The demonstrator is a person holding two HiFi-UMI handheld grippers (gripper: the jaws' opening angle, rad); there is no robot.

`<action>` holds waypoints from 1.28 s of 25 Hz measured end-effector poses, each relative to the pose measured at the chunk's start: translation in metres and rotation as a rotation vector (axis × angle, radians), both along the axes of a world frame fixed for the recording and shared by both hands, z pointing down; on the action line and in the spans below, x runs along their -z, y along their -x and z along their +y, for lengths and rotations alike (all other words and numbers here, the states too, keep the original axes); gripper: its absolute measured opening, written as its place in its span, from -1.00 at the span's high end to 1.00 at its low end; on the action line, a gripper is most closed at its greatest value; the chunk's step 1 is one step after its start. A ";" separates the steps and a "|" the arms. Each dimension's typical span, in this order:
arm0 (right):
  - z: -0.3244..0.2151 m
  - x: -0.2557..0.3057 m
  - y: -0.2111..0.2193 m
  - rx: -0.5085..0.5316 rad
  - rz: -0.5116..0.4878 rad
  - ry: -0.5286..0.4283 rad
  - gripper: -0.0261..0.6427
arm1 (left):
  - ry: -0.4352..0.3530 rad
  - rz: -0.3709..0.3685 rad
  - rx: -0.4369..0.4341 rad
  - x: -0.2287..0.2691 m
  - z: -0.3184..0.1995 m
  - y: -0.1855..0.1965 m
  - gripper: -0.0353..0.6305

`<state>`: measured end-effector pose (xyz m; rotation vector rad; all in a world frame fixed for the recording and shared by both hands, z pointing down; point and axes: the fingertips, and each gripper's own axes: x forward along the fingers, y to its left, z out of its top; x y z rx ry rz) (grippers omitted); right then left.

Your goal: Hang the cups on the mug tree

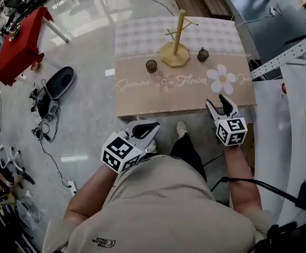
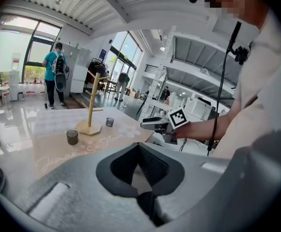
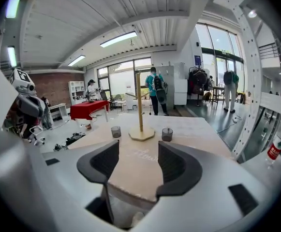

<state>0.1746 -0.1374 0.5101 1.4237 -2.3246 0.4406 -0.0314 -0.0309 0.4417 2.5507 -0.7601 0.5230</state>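
Observation:
A wooden mug tree [image 1: 176,45] stands on its octagonal base at the far middle of the cloth-covered table [image 1: 184,96]. Two dark cups sit on the cloth, one to its left [image 1: 151,65] and one to its right [image 1: 203,54]. My left gripper [image 1: 151,128] hangs below the table's near edge, shut with nothing in it; its tips meet in the left gripper view [image 2: 139,146]. My right gripper [image 1: 217,103] is over the near right edge, open and empty [image 3: 138,161]. Ahead of it are the tree [image 3: 140,115] and both cups [image 3: 115,131] [image 3: 167,134].
A red table [image 1: 18,49] stands at the far left, with a black oval object and cables [image 1: 58,83] on the floor beside it. A white metal frame [image 1: 284,57] runs along the right side. A person with a backpack [image 3: 155,95] stands beyond the table.

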 end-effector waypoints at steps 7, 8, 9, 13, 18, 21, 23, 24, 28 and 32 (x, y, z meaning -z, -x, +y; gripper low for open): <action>-0.123 -0.058 -0.018 0.052 0.029 0.063 0.09 | 0.022 -0.048 0.126 0.000 -0.063 -0.021 0.87; -0.141 -0.067 -0.021 0.055 0.023 0.079 0.07 | 0.030 -0.052 0.152 0.000 -0.073 -0.025 0.87; -0.157 -0.077 -0.024 0.055 0.018 0.093 0.05 | 0.043 -0.050 0.180 -0.001 -0.081 -0.030 0.87; -0.210 -0.108 -0.028 0.070 0.008 0.132 -0.06 | 0.090 -0.038 0.269 -0.004 -0.109 -0.046 0.87; -0.250 -0.142 -0.017 0.105 0.017 0.165 -0.08 | 0.083 -0.073 0.326 -0.005 -0.132 -0.065 0.87; -0.263 -0.158 -0.012 0.109 0.005 0.190 -0.08 | 0.078 -0.081 0.363 -0.004 -0.142 -0.071 0.87; -0.269 -0.160 -0.011 0.113 0.013 0.182 -0.03 | 0.078 -0.082 0.384 -0.004 -0.146 -0.072 0.87; -0.271 -0.159 -0.012 0.117 0.022 0.174 0.07 | 0.079 -0.085 0.393 -0.004 -0.147 -0.072 0.87; -0.271 -0.156 -0.015 0.162 0.049 0.164 0.09 | 0.073 -0.094 0.425 -0.001 -0.151 -0.067 0.87; -0.269 -0.141 -0.017 0.226 0.058 0.120 0.10 | 0.067 -0.089 0.450 -0.003 -0.156 -0.061 0.87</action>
